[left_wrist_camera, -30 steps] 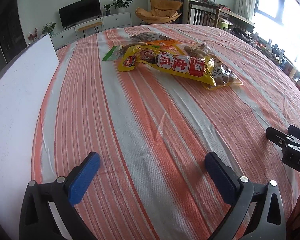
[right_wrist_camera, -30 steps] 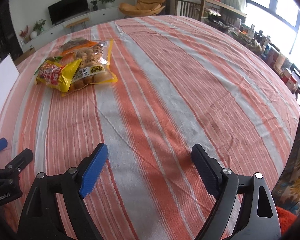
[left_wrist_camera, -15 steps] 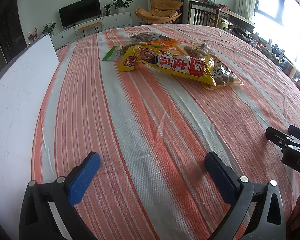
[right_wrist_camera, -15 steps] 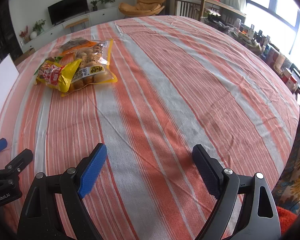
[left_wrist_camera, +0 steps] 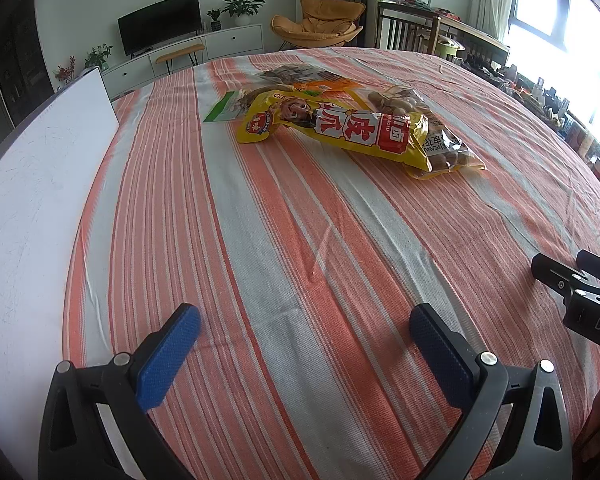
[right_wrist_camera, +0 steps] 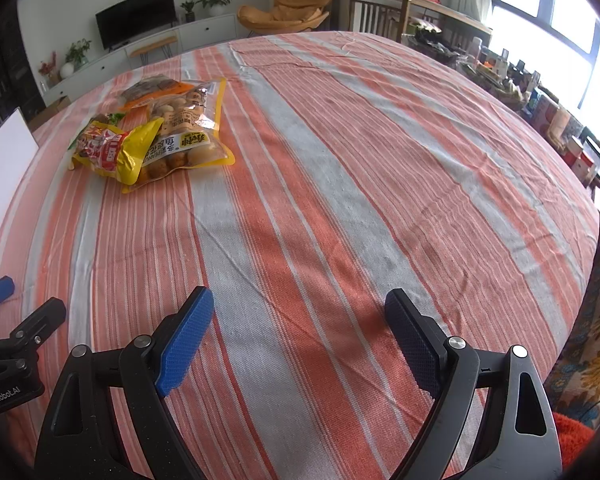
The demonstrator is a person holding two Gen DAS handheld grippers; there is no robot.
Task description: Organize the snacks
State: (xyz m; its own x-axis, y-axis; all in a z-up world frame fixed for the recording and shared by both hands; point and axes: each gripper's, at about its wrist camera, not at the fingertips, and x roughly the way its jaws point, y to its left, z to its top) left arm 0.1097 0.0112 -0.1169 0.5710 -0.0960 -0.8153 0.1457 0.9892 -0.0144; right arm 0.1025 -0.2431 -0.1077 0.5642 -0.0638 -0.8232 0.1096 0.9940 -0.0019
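The left tongs (left_wrist_camera: pixel 304 330) sit at the bottom of the left wrist view, spread wide with nothing between their blue pads (left_wrist_camera: pixel 168 356), low over the striped cloth (left_wrist_camera: pixel 300 240) that covers the desk. The right tongs (right_wrist_camera: pixel 298 326) fill the bottom of the right wrist view in the same way, spread wide and holding nothing.

The snacks lie in one overlapping pile, well apart from both tongs. In the left wrist view the pile is in the upper middle of the frame. A yellow bag (left_wrist_camera: pixel 336 130) with a red and white label lies on top, running from the centre toward the right. Under its right end is a clear bag of nuts (left_wrist_camera: pixel 440 148) with an orange edge. Behind them lies an orange packet (left_wrist_camera: pixel 300 76), and a green and white packet (left_wrist_camera: pixel 224 108) sticks out at the left of the pile. In the right wrist view the same pile is in the upper left of the frame, with the yellow bag (right_wrist_camera: pixel 112 150) resting on the left part of the clear bag of nuts (right_wrist_camera: pixel 188 136).

A white board (left_wrist_camera: pixel 32 200) lies flat along the left edge of the left wrist view, beside the cloth. At the top of both frames are a television (left_wrist_camera: pixel 160 22), potted plants (left_wrist_camera: pixel 240 8) and an orange chair (left_wrist_camera: pixel 316 24).
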